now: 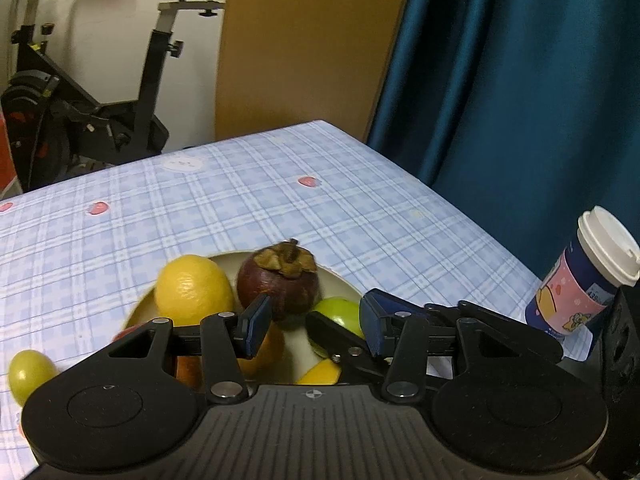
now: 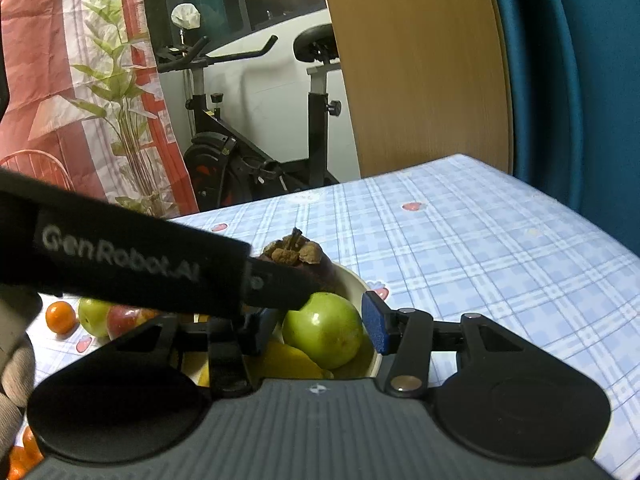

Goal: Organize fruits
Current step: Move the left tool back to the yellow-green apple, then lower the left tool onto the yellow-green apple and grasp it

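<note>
Left wrist view: the left tongs (image 1: 314, 322) stood partly open with their blue pads apart, and no fruit was pinched between them. Just beyond the pads sat a cream bowl (image 1: 344, 280) on the checked table (image 1: 280, 200). It held a lemon (image 1: 194, 288) on the left, a dark mangosteen (image 1: 278, 284) with a dry brown cap in the middle, and a green fruit (image 1: 340, 312) on the right. A smaller green fruit (image 1: 30, 372) lay on the table left of the bowl. A lidded paper cup (image 1: 592, 276) stood at the right edge.

Right wrist view: the right tongs (image 2: 318, 332) sat around the green fruit, which rested in the bowl on yellow fruit. The right pad lay against its side. The left pad was mostly hidden behind the left tongs' black body, so I could not tell whether the fruit was gripped. The mangosteen was just behind. An orange (image 2: 60, 317) and a red fruit (image 2: 124, 320) lay on the table to the left, near a gloved hand (image 2: 12, 360).
</note>
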{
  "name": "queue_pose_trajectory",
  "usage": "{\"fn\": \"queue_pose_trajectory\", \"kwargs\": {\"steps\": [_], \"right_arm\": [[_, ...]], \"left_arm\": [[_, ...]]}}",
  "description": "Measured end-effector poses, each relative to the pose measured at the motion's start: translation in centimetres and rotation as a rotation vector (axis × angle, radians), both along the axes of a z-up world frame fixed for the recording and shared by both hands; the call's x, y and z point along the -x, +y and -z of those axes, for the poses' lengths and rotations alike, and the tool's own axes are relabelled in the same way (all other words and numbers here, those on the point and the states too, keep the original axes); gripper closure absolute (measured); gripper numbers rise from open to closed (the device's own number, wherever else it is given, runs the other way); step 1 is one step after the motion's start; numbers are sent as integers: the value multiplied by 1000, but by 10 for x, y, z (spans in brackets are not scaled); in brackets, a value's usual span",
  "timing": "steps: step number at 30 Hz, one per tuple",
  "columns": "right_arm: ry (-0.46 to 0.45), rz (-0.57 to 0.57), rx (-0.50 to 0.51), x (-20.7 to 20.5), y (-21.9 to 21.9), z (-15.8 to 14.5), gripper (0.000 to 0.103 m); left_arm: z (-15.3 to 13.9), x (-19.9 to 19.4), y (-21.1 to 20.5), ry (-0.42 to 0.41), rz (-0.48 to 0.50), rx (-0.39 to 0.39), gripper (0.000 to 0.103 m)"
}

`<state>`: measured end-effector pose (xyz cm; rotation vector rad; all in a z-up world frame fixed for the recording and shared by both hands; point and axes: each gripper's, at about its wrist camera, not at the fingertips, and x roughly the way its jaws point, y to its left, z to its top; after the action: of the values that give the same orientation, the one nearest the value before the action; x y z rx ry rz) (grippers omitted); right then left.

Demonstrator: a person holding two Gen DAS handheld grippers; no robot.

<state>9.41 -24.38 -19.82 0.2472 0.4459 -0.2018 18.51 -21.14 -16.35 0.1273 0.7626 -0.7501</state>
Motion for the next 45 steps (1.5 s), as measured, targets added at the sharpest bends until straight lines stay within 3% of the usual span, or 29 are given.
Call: {"fn": "queue_pose_trajectory", "kwargs": {"steps": [13, 34, 45], "right_arm": [[-34, -82, 69, -3, 23, -18, 53], [7, -286, 94, -49, 73, -40, 53], [67, -474, 132, -83, 119, -32, 53]], "left_arm": [[-15, -14, 76, -6, -143, 62, 52], [-26, -40, 217, -16, -421, 135, 52], [-22, -56, 240, 18, -426, 144, 52]]}}
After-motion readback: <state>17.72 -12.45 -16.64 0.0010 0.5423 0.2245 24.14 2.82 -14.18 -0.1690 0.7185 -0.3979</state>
